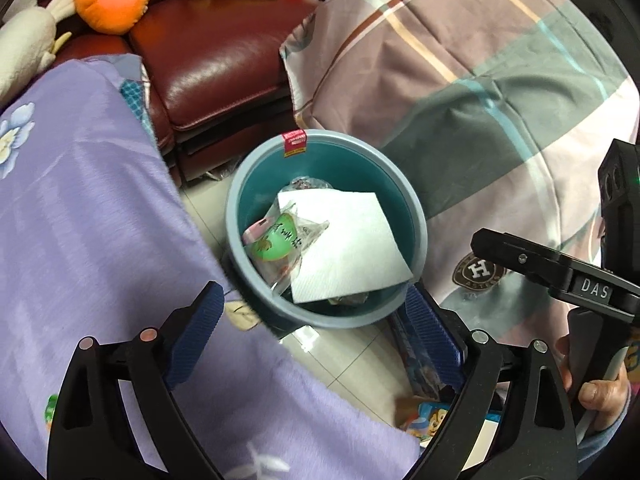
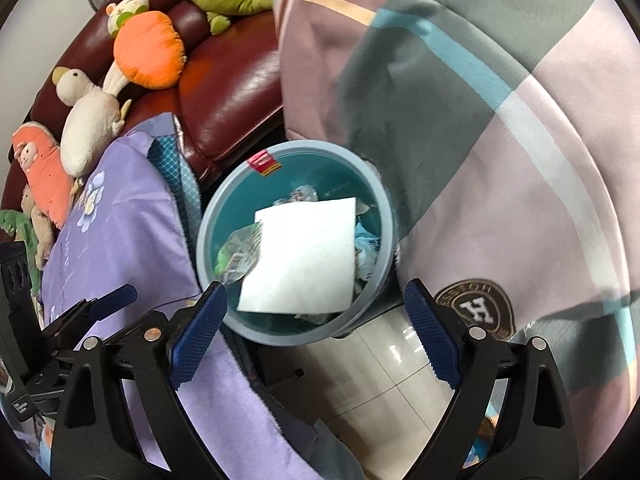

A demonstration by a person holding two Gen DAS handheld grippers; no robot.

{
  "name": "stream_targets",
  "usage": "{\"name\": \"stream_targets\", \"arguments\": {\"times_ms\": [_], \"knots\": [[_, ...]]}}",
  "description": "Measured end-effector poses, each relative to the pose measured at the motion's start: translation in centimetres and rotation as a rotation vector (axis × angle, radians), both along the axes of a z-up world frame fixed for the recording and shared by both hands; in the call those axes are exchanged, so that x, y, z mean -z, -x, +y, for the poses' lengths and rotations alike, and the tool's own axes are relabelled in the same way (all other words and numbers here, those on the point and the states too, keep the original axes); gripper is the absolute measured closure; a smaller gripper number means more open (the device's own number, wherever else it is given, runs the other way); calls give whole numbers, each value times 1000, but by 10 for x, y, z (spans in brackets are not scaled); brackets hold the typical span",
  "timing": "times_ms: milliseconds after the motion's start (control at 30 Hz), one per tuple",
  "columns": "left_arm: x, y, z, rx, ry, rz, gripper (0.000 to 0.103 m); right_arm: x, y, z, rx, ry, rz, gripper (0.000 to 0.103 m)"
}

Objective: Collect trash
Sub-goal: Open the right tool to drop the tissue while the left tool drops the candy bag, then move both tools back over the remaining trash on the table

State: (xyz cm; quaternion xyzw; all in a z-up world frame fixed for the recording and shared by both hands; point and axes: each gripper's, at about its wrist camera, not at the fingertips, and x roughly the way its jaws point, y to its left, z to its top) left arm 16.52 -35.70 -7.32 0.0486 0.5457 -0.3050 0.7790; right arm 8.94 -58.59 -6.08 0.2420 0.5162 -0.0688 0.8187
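Both grippers hang above a teal trash bin (image 1: 416, 216) that stands on the tiled floor (image 2: 384, 376) between a purple blanket (image 1: 88, 220) and a plaid quilt (image 1: 460, 80), with a dark red sofa (image 1: 216, 64) behind. The left gripper (image 1: 316, 332) has its blue-padded fingers (image 1: 196, 340) spread wide and holds nothing; the right gripper (image 2: 316, 332) is just as wide and just as bare. A white paper napkin (image 2: 304, 256) lies inside the bin, flat on top of a green-printed wrapper (image 1: 276, 244) and other crumpled packets. It looks already dropped, so the step in hand is likely clearing away from the bin to look for further litter. To do that well, I would lift each gripper straight up before swinging aside, so that no finger catches the rim or tips the bin, and keep the fingers parted for the next pick. The napkin is nearly square, so it has no strong long axis; in the right wrist view one corner points toward the gripper and its sheet tilts slightly, the near edge lying close under the rim.
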Motion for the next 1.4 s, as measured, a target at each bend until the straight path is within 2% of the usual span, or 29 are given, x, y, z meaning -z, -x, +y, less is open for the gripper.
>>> {"name": "stream_targets", "arguments": {"times_ms": [433, 733, 967, 1100, 1400], "knots": [[-34, 37, 84, -66, 57, -57, 8, -39, 30, 60, -50, 26, -34, 17], [-47, 59, 154, -131, 86, -78, 7, -52, 43, 114, -123, 22, -60, 17], [-53, 79, 226, -194, 67, -101, 7, -47, 46, 174, -235, 59, -19, 17], [-50, 88, 269, -236, 25, -114, 7, -44, 49, 213, -313, 66, 0, 17], [-37, 112, 350, -341, -13, -99, 7, -37, 55, 262, -385, 76, 39, 17]]}}
